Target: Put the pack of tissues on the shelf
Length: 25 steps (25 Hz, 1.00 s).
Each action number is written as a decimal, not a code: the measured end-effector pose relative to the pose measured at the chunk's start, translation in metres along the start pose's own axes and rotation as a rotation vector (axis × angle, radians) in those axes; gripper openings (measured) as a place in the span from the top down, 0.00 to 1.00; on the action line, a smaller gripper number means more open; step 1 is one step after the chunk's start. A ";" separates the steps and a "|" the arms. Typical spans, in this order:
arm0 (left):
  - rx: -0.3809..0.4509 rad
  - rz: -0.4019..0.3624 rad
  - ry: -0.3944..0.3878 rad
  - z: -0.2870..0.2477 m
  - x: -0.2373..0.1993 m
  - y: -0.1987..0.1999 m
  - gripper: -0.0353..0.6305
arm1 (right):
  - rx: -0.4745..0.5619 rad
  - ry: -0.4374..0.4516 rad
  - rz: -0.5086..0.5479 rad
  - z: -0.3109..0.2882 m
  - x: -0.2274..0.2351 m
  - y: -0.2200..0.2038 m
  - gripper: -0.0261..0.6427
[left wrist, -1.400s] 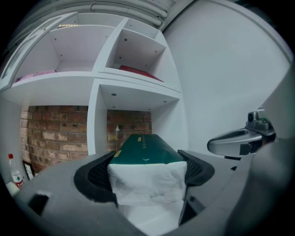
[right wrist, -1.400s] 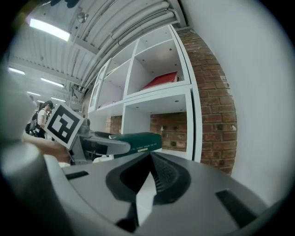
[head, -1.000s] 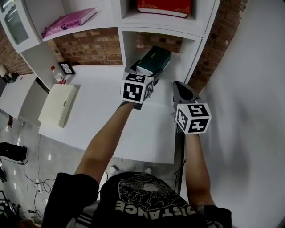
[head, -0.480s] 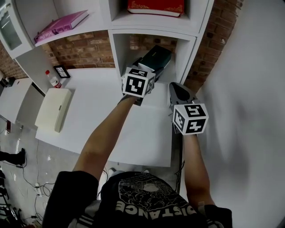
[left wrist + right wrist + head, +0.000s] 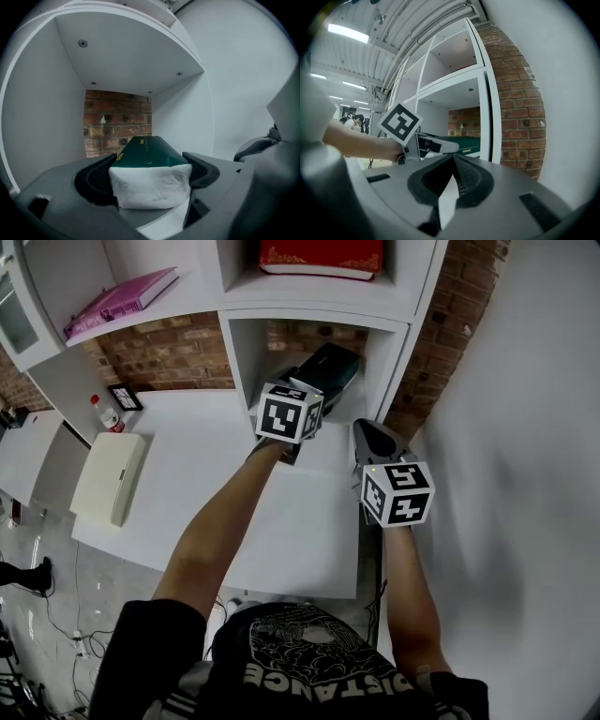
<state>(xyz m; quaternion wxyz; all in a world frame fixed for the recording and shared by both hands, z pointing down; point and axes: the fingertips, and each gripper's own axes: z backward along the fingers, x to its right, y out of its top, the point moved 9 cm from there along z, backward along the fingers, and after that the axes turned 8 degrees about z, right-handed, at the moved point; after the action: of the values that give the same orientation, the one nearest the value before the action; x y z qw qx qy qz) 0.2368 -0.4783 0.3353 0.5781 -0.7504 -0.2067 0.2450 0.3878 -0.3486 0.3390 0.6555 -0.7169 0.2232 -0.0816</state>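
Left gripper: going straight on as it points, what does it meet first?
The left gripper, shut on the pack of tissues, aims into the open shelf bay; the brick back wall looks first, though depth is unclear.

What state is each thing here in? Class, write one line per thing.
Pack of tissues: clamped, far end inside the lower shelf compartment.
Left gripper: shut on the pack of tissues.
Right gripper: shut, empty, beside the shelf.
Red book: closed, lying flat in the upper compartment.
Pink book: closed, lying flat.
Bottle: upright, capped.
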 end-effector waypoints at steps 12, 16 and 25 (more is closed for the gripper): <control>-0.012 -0.008 -0.006 0.001 -0.001 0.000 0.25 | -0.011 0.001 -0.014 -0.001 -0.008 -0.004 0.96; -0.002 -0.008 -0.011 0.007 -0.002 0.004 0.25 | -0.017 -0.005 -0.017 0.002 -0.012 -0.003 0.95; 0.039 -0.034 -0.035 0.042 -0.006 0.011 0.31 | -0.013 -0.024 -0.030 0.008 -0.028 0.006 0.96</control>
<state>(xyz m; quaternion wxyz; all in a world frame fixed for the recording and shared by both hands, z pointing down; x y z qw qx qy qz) 0.2065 -0.4526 0.3162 0.5930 -0.7310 -0.2245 0.2522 0.3650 -0.3298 0.3367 0.6522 -0.7253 0.2050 -0.0812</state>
